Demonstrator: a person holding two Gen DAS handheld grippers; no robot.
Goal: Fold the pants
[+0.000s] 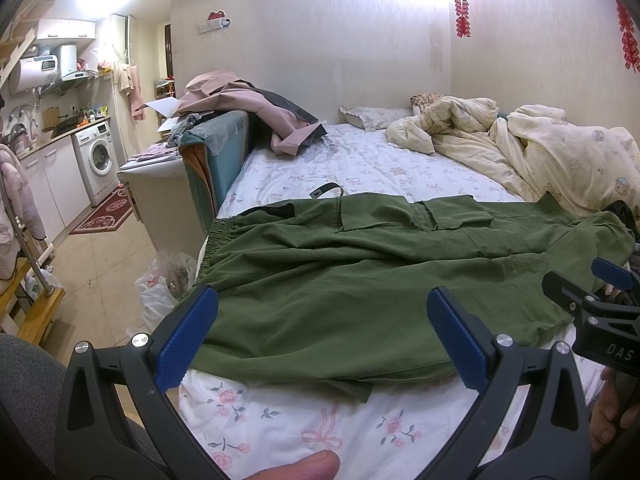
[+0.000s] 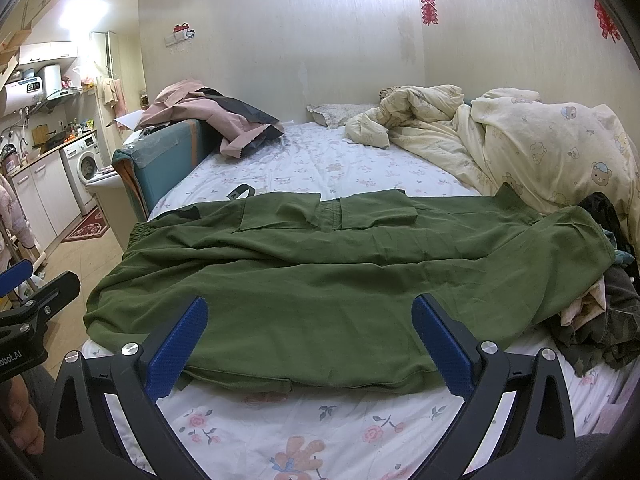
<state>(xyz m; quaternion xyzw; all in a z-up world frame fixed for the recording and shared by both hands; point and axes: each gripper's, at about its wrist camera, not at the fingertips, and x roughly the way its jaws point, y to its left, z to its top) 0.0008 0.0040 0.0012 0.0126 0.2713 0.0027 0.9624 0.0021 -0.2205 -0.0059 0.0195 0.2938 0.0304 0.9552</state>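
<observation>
Green cargo pants (image 1: 360,280) lie spread sideways across the near part of the bed, waistband at the left, legs running right; they also show in the right wrist view (image 2: 320,280). My left gripper (image 1: 320,340) is open and empty, its blue pads above the pants' near edge. My right gripper (image 2: 312,344) is open and empty, held over the same near edge. The right gripper also shows at the right of the left wrist view (image 1: 592,284), and the left gripper at the left of the right wrist view (image 2: 36,284).
The bed has a floral sheet (image 1: 360,168). A cream quilt (image 2: 520,140) is heaped at the back right. A pile of clothes (image 2: 600,312) lies by the pant legs. Pink garments (image 1: 248,108) drape over a teal headboard at left. A white plastic bag (image 1: 160,292) is on the floor.
</observation>
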